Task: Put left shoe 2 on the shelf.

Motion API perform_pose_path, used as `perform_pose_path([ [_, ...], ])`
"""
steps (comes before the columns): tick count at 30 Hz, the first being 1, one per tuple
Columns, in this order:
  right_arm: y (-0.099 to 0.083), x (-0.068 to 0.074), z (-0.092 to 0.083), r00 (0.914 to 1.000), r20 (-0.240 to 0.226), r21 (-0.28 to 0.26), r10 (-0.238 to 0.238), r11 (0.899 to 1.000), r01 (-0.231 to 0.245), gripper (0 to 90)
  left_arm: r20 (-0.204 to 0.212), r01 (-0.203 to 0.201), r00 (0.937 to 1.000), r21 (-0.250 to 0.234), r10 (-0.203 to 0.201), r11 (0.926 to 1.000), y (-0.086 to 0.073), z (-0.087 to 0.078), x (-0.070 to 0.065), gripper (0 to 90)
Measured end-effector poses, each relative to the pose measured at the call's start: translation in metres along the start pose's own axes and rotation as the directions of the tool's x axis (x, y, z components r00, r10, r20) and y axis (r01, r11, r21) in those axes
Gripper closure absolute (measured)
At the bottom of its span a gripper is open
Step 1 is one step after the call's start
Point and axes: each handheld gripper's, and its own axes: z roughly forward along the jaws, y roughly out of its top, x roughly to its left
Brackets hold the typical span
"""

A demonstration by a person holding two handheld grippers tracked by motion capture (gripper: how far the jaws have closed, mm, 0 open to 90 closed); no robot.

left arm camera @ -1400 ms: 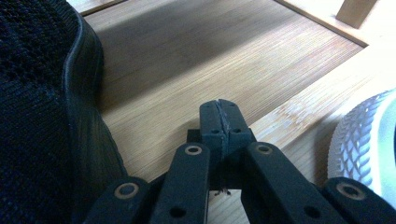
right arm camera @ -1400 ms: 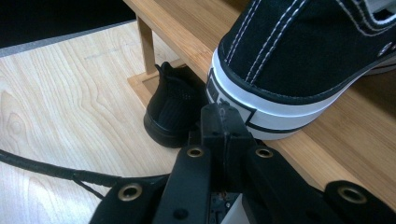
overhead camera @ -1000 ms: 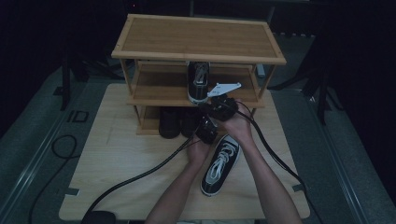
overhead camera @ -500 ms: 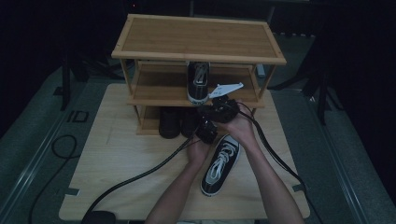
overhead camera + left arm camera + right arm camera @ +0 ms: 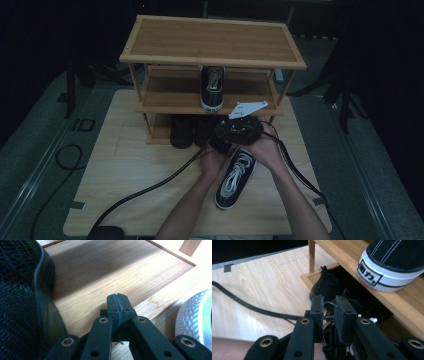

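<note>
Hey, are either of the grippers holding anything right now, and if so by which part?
Nothing solid. The left gripper is shut with nothing between its jaws. The right gripper has a narrow gap with only thin frayed threads across it; the sneaker lies on the table, ungripped.

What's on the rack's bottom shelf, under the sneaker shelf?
On the bottom shelf of the rack stand two dark shoes, side by side at the front. The middle shelf above and the grippers cover the rest, so anything deeper in can't be seen.
</note>
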Motion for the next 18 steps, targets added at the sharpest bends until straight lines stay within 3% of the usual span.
perform_pose_path([
  [18,-0.057,0.016,-0.023,0.9979,0.042,0.066,0.05,0.996,-0.052,75.7,0.004,0.0,1.0,0.001,0.0,1.0,0.0,0.0,0.001,90.0],
])
